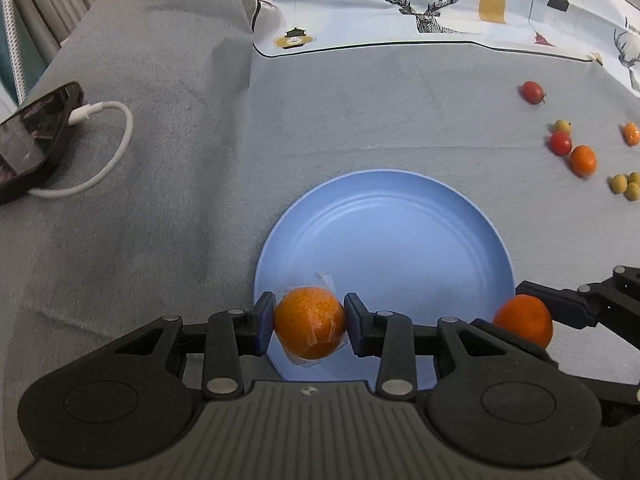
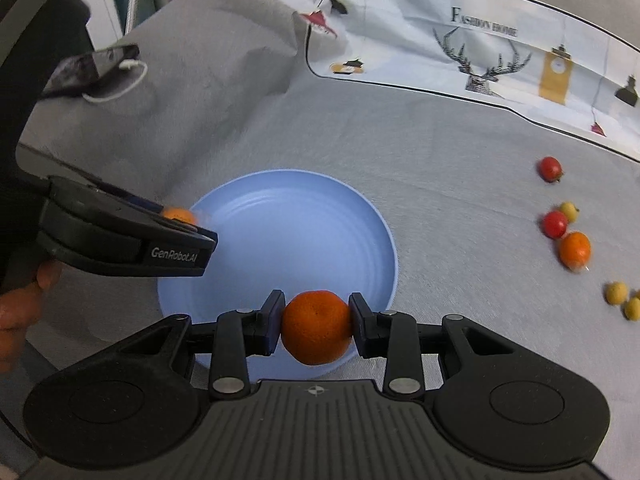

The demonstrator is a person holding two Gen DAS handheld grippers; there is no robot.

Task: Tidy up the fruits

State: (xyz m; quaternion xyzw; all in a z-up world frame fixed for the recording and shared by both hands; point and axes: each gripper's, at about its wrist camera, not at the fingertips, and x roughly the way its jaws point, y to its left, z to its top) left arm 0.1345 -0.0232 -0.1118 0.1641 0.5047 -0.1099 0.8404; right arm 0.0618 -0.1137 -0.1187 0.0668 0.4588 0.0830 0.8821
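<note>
A blue plate (image 1: 384, 240) lies on the grey cloth; it also shows in the right wrist view (image 2: 288, 224). My left gripper (image 1: 309, 326) is shut on an orange in clear wrap (image 1: 310, 324) over the plate's near left rim. My right gripper (image 2: 317, 326) is shut on a bare orange (image 2: 317, 332) over the plate's near rim; that orange shows at the right in the left wrist view (image 1: 524, 320). Loose fruit lies to the right: red tomatoes (image 2: 554, 224), an orange (image 2: 575, 250), small yellow fruits (image 2: 616, 293).
A phone (image 1: 32, 140) with a white cable (image 1: 108, 152) lies on the cloth at the left. A printed white cloth (image 1: 420, 4) covers the back. A hand (image 2: 20, 312) holds the left gripper.
</note>
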